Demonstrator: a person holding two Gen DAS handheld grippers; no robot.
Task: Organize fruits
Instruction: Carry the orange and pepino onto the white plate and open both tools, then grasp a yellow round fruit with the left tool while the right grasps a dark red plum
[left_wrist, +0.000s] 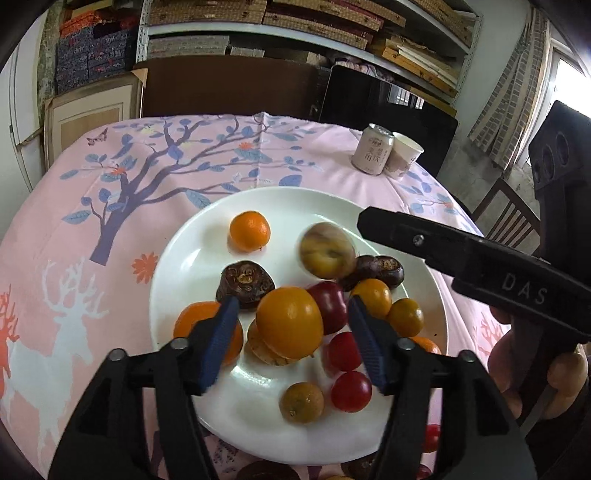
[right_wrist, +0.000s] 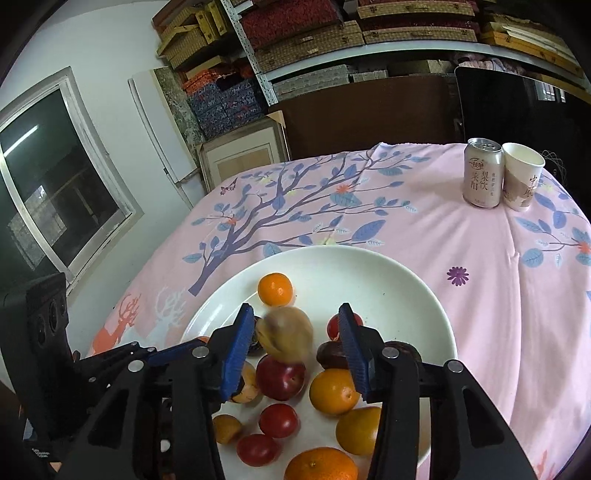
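"das" stands on the right claw's black arm (left_wrist: 524, 290); the can (right_wrist: 482, 173) reads "梨饮".

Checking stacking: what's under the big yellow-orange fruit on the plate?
The yellow-orange fruit rests on a tan fruit and leans against a red plum on the plate. Anything further beneath is covered.

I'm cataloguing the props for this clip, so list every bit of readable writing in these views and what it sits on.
"DAS": raised letters on the black arm of the right hand-held gripper, seen in the left wrist view.
"梨饮" and "亲阳": printed down the pink drink can; the smaller logo and column of print beside them are too small to read.
"中", with a blurred character beneath it: on the white paper cup.
No other writing is readable.
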